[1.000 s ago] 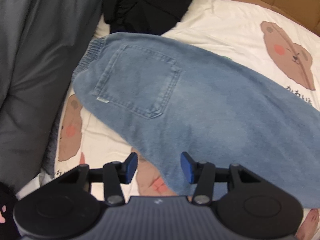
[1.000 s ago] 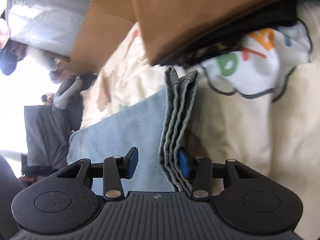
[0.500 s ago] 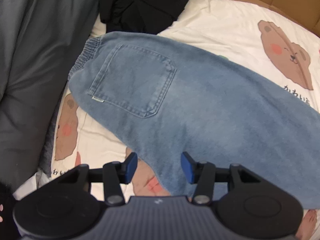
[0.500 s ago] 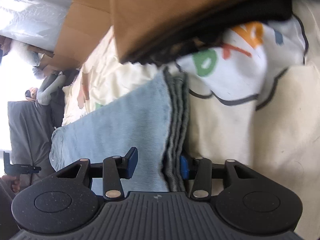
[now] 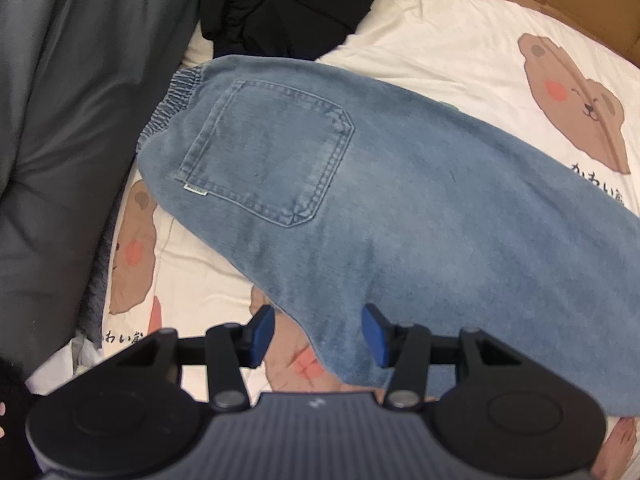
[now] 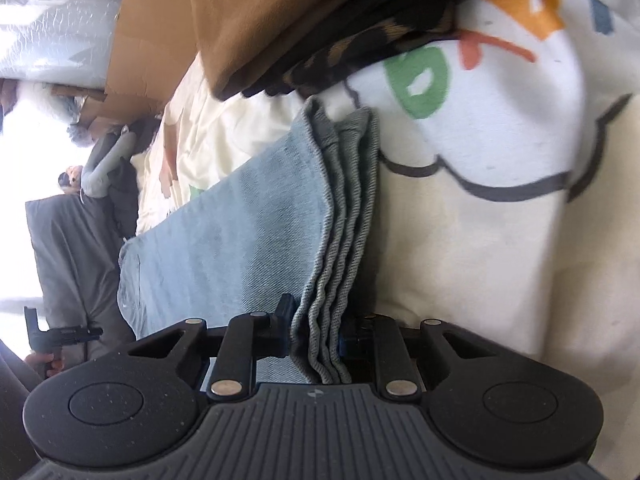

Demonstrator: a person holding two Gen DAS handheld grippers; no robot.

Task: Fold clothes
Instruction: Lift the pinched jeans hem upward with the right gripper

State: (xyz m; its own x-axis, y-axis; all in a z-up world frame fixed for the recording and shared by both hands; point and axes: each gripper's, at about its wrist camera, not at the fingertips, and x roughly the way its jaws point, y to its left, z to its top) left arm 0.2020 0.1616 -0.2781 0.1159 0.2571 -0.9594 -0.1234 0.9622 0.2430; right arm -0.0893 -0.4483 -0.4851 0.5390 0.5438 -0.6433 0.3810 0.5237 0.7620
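With the right tool (image 6: 314,334) just closing on the jeans (image 5: 400,208) hems, keep all layers pinched and fold toward the waistband while the left tool (image 5: 318,336), half-open and empty, hovers over the bed (image 5: 460,40).

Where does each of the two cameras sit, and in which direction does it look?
Left wrist: sits on the left gripper, looks steeply down at the jeans on the bear-print sheet; its open jaws show, straddling the jeans' near edge.
Right wrist: sits on the right gripper, looks along the bed; its jaws have just closed on the stacked leg hems.
Shared: the same jeans and bed; the right view also shows the left gripper at its far left edge.
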